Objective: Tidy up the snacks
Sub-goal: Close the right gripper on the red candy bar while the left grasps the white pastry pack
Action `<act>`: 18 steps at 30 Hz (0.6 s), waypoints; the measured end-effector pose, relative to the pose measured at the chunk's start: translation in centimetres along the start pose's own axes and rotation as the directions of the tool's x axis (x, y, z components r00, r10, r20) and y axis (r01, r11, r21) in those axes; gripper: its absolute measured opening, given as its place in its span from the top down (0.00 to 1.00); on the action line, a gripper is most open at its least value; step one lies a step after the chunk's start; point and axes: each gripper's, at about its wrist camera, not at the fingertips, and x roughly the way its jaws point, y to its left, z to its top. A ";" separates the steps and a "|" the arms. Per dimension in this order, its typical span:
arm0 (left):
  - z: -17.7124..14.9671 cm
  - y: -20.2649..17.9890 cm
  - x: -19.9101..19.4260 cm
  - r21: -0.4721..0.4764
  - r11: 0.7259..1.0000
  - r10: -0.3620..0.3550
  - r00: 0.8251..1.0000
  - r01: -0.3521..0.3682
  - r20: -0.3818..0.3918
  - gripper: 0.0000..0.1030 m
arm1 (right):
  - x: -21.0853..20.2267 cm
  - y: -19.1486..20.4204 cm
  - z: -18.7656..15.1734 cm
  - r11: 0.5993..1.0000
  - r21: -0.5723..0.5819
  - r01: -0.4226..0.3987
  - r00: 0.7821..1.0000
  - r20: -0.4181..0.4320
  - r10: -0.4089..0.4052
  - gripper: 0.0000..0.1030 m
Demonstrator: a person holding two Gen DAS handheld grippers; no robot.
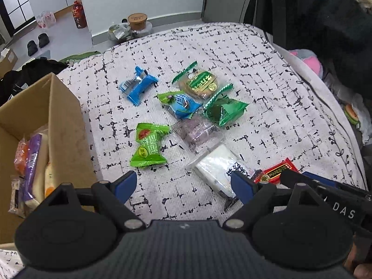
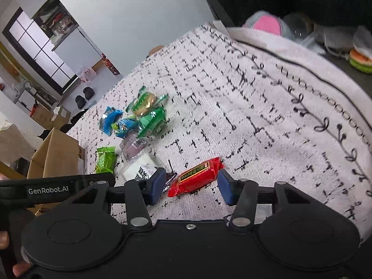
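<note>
The red foil-wrapped snack bar (image 2: 196, 176) lies low in the centre of the right wrist frame, between the spread fingers of the right gripper (image 2: 189, 184), long axis running almost finger to finger; the left gripper (image 1: 183, 186) is released too, nearer the white packet (image 1: 217, 171)

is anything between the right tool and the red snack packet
Nothing visible. The right tool is open with the red snack packet already lying between its fingers on the patterned cloth. The white packet lies just outside the left finger, beside the red one, not blocking it.
</note>
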 end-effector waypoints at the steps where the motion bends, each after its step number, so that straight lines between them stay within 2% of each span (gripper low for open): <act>1: 0.0 -0.1 0.2 0.000 1.000 0.004 1.000 -0.004 -0.003 0.15 | 0.3 -0.1 0.0 1.000 0.008 0.000 1.000 -0.009 0.000 0.51; 7: 0.2 -1.1 1.7 0.014 1.000 0.012 1.000 -0.012 -0.029 0.15 | 2.4 -1.0 0.3 0.998 0.062 0.015 0.999 -0.042 -0.013 0.54; 9: 0.2 -1.4 2.0 0.022 1.000 0.012 0.999 -0.012 -0.034 0.15 | 2.8 -1.2 0.4 0.998 0.069 0.012 0.999 -0.044 -0.009 0.62; 10: 0.3 -1.4 2.2 0.022 1.000 0.013 0.999 -0.012 -0.036 0.15 | 3.0 -1.3 0.5 0.998 0.068 0.015 0.999 -0.045 -0.012 0.72; 15: 0.6 -1.7 3.0 -0.004 1.000 0.017 0.999 -0.017 -0.051 0.15 | 3.1 -1.6 0.7 0.998 0.069 -0.010 0.999 -0.035 0.013 0.78; 18: 0.8 -2.1 3.3 -0.003 1.000 0.011 0.999 -0.011 -0.051 0.15 | 2.6 -2.0 0.9 0.997 0.074 0.000 1.000 -0.010 0.001 0.80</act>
